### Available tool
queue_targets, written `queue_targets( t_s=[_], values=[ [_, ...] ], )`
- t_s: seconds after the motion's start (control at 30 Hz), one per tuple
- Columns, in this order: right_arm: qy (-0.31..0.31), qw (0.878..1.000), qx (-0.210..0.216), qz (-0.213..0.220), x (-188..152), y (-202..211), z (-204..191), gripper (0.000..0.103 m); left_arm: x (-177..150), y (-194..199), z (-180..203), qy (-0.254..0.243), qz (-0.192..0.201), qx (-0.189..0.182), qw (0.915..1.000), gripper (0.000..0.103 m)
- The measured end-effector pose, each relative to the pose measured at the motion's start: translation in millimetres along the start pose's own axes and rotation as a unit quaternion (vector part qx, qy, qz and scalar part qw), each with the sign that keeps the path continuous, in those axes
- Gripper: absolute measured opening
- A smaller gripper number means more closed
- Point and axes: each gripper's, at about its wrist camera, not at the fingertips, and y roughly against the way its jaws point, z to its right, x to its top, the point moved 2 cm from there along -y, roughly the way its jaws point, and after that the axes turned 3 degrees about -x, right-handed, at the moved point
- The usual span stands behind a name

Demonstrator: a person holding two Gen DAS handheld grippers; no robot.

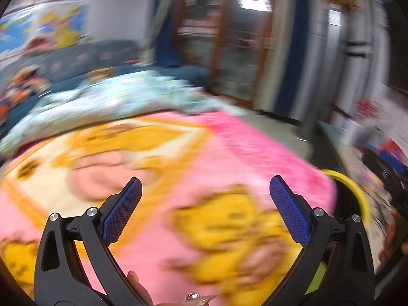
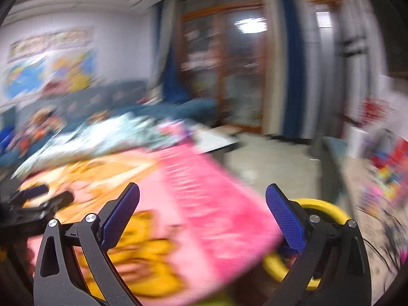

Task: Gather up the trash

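Bed (image 1: 255, 137) covered by pink and yellow cartoon-print blanket (image 1: 229, 153). Crumpled pale floral quilt (image 1: 122, 94) lies at its far end. Frames blurred.

blurred room: pink blanket (image 1: 229, 153) on a bed, wooden glass cabinet (image 1: 229, 38), blue curtains (image 1: 293, 63), wall posters (image 2: 51, 61).

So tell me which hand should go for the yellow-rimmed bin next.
Probably the right. Its tool is open and empty, and the bin sits just behind its right finger, past the pink blanket. The left tool, also open, is over the blanket, with the bin off to its far right.
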Motion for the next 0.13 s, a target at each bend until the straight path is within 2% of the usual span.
queue_targets(
  t_s=[0.07, 0.1, 0.13],
  values=[
    [0.014, 0.997, 0.069, -0.040, 5, -24, -50, 0.096, 0, 7, -62, 0.032, -0.006, 0.077, 0.9965, 0.092],
    [0.030, 0.991, 0.107, -0.075, 4, -41, -84, 0.096, -2, 10, -91, 0.047, -0.011, 0.115, 0.9922, 0.092],
    [0.046, 0.985, 0.130, -0.099, 2, -52, -110, 0.096, -5, 13, -126, 0.067, -0.024, 0.161, 0.9844, 0.092]
  ],
)
